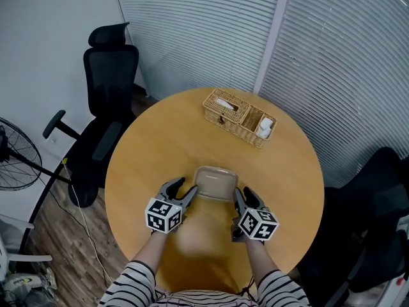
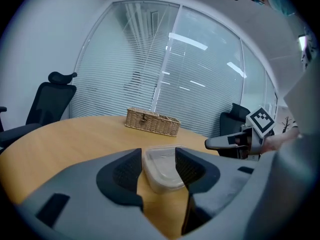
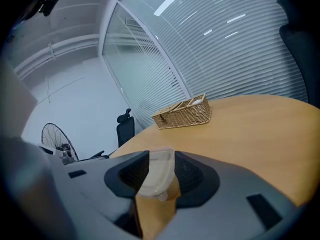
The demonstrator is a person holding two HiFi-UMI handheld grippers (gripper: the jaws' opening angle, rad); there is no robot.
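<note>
A clear, shallow plastic container with a lid lies on the round wooden table, close to the person. My left gripper is at the container's left edge, jaws apart, with the container's corner between them. On the opposite side, my right gripper has its jaws spread around the right edge. Neither pair of pads visibly presses on the plastic. From the left gripper view, the right gripper shows beyond the container.
A wicker basket with white items stands at the table's far side, also visible as the basket and the basket. A black office chair and a floor fan stand left; another dark chair is right. Blinds cover the windows behind.
</note>
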